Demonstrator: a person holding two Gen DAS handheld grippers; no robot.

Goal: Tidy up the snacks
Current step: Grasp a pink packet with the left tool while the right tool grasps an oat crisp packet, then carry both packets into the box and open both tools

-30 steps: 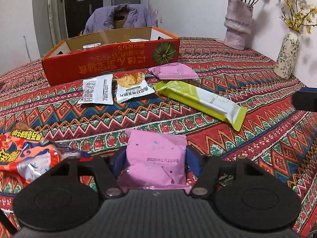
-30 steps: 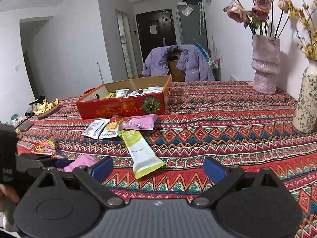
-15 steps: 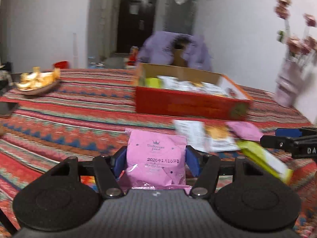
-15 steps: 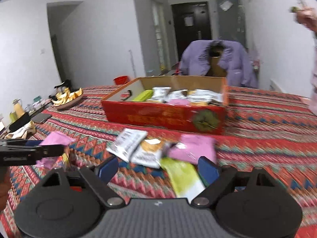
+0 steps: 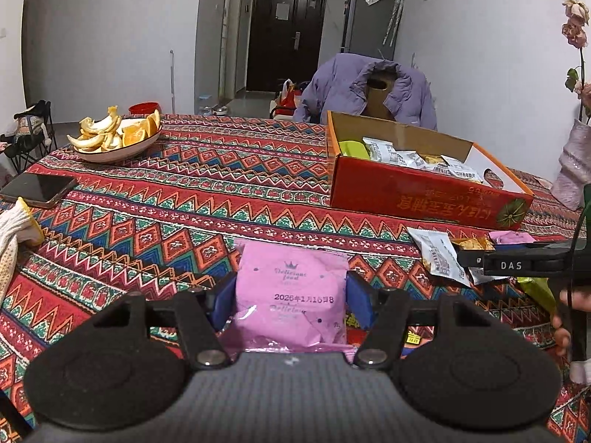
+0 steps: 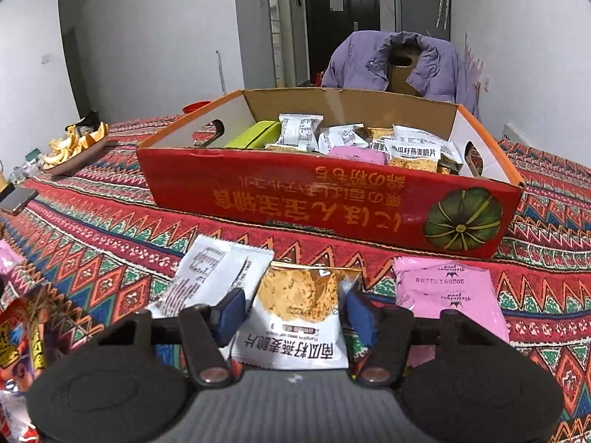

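Left gripper (image 5: 291, 304) tilted down short of the red cardboard box (image 6: 328, 199), clamping a pink foil packet (image 5: 291, 295). Right gripper (image 6: 293, 310) (jaws just closing) straddles a white oat-crisp packet (image 6: 295, 313); contact unclear. Three packets before the box.

In front of you the red cardboard box (image 6: 325, 203) sits on the patterned tabletop (image 6: 110, 229); before it lie a white oat-crisp packet (image 6: 299, 317), a pink packet (image 6: 450, 295) to its right, and a white sachet (image 6: 210, 273) to its left.

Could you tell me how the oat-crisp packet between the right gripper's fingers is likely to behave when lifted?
The oat-crisp packet looks like thin film, so probably light and floppy. Its glossy wrapper may slip. The crisp pictured suggests brittle contents, so squeeze gently.
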